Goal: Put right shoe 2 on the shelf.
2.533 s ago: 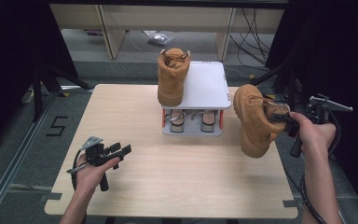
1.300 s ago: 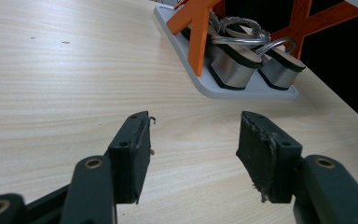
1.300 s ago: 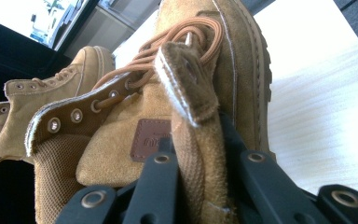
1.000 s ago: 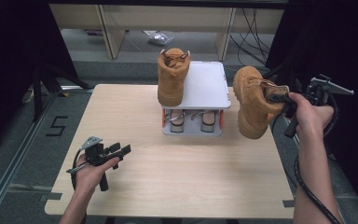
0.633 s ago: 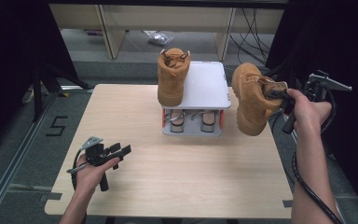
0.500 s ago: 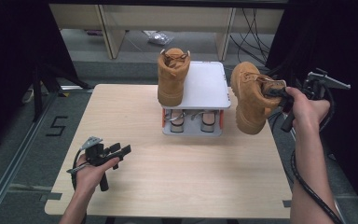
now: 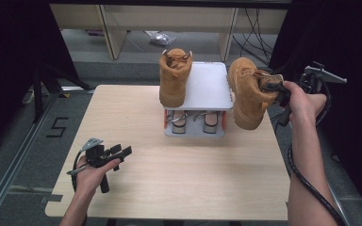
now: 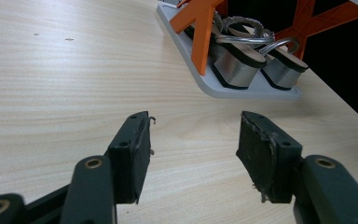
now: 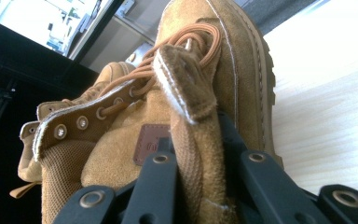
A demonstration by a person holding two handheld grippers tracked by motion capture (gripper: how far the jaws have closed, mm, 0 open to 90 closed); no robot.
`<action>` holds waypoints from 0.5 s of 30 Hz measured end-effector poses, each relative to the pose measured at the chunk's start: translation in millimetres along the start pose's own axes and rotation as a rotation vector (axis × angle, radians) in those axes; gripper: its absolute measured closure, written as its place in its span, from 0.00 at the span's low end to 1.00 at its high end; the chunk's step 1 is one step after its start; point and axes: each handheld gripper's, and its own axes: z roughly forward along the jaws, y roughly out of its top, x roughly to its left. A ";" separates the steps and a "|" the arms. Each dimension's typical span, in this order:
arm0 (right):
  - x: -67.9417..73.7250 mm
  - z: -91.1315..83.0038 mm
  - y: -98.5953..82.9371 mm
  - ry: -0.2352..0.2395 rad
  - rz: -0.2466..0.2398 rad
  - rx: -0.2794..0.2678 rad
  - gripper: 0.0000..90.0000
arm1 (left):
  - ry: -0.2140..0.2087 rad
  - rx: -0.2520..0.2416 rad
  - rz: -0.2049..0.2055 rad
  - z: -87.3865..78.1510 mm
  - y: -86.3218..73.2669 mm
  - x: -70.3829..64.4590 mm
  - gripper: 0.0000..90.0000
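My right gripper (image 7: pixel 277 89) pinching boot (image 7: pixel 247 93) beside rack (image 7: pixel 206 89), second boot (image 7: pixel 173 77) on top, boot raised higher than before, left gripper (image 7: pixel 119 151) spread, idle.

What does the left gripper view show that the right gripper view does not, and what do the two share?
Left gripper view: the black left tongs stand open, with silver wedge sandals ahead on the grey rack's bottom shelf, beside its orange struts. Right gripper view: the black right tongs are shut on a suede flap at the top of a tan suede lace-up boot. Shared: the pale wooden table.
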 end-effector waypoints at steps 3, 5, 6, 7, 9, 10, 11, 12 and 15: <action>2.9 3.3 0.4 -0.002 -0.007 0.002 0.91 | 0.002 -0.001 -0.001 0.0 0.1 0.0 0.48; 5.0 6.3 1.3 0.000 -0.020 0.001 0.91 | 0.000 -0.001 0.001 0.0 -0.1 -0.1 0.48; 8.0 7.5 1.2 0.006 0.009 0.010 0.91 | -0.001 -0.001 0.001 -0.1 -0.1 -0.1 0.48; 8.0 9.2 1.8 -0.005 -0.019 0.004 0.91 | -0.001 -0.001 0.001 -0.1 -0.1 -0.1 0.48; 11.9 12.2 1.8 0.012 0.011 0.015 0.91 | 0.001 -0.002 -0.001 -0.6 0.2 0.3 0.48; 12.4 14.3 2.0 0.006 -0.002 0.009 0.91 | 0.001 -0.001 0.000 -1.0 0.4 0.6 0.48; 13.3 16.0 2.2 0.008 -0.006 0.011 0.91 | 0.001 -0.002 0.000 -1.3 0.6 1.0 0.48; 13.9 17.3 2.8 0.008 -0.016 0.015 0.91 | 0.002 -0.005 0.001 -1.4 0.7 1.4 0.48; 20.8 22.1 3.2 0.004 0.009 0.014 0.91 | 0.001 -0.004 0.000 -1.6 0.8 1.8 0.48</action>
